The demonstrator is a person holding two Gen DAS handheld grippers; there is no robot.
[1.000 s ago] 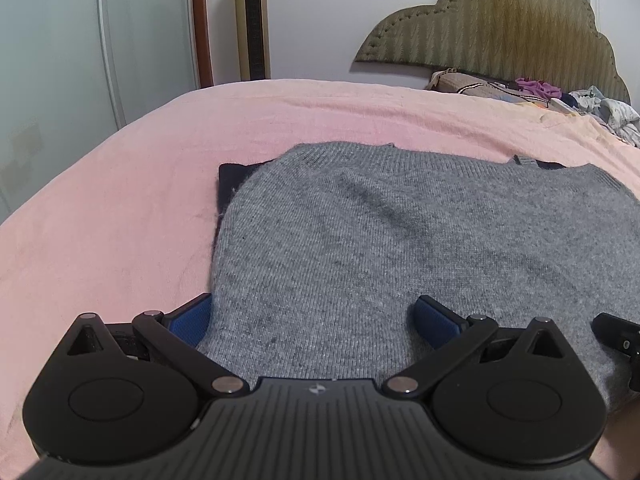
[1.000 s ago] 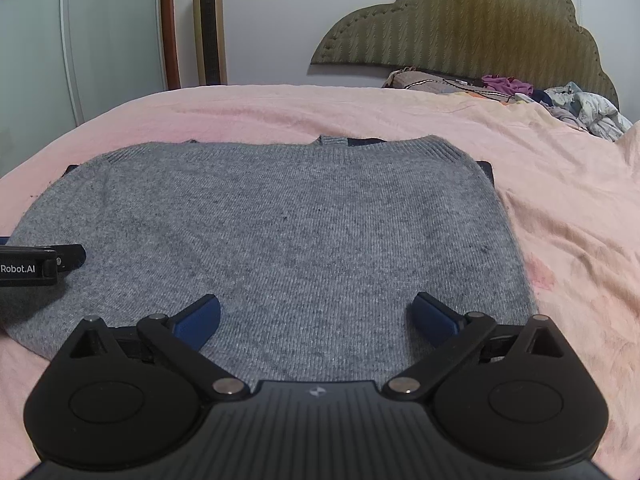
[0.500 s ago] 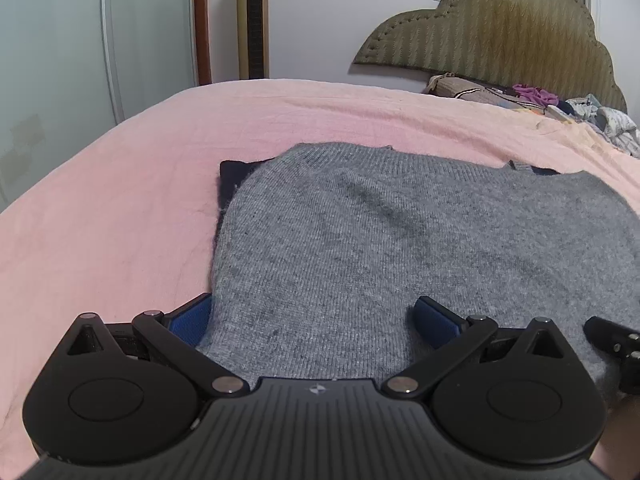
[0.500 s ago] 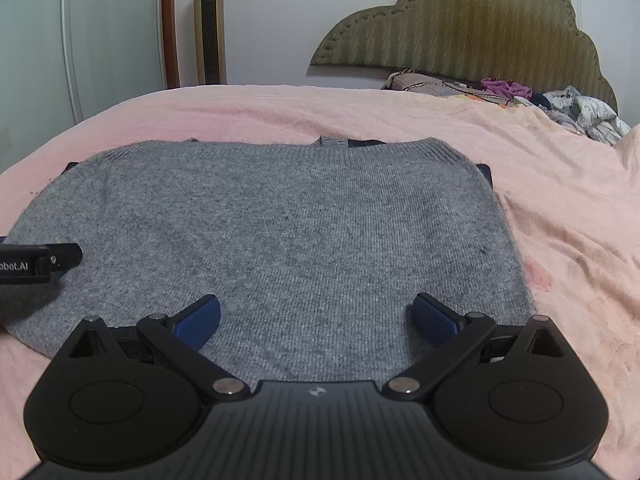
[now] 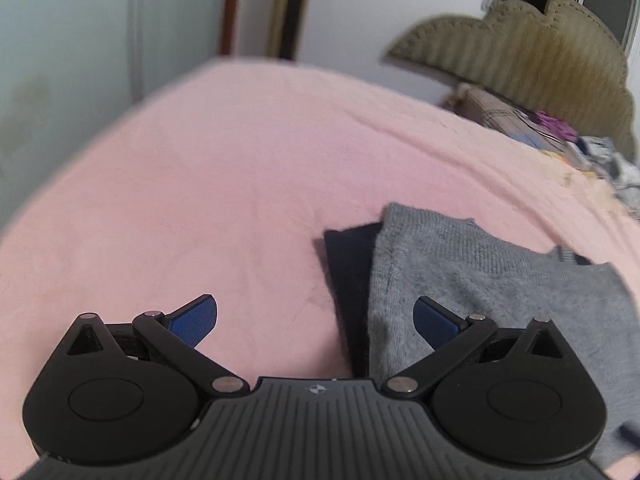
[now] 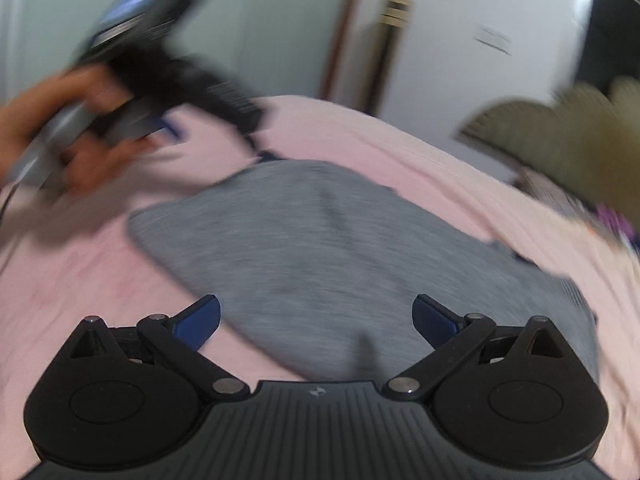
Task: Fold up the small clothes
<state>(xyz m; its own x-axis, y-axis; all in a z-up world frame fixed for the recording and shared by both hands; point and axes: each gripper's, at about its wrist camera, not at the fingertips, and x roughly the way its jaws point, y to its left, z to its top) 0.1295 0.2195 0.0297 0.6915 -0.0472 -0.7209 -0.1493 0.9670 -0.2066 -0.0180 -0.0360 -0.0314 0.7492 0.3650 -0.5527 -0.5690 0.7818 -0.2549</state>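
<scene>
On the pink bedspread lies the folded grey knitted sweater, flat, with a dark navy garment showing from under its left edge in the left wrist view. The left gripper hangs above the bedspread just left of the sweater's edge, its blue-padded fingers spread wide with nothing between them; the right-hand pad sits over the grey knit without gripping it. The right gripper is likewise wide open and empty, above the near edge of the sweater. The right wrist view is heavily blurred; at its upper left a person's hand holds the other black gripper. No lettering can be read in either view. An olive scalloped padded headboard stands at the far side, with a crumpled heap of clothes below it.
</scene>
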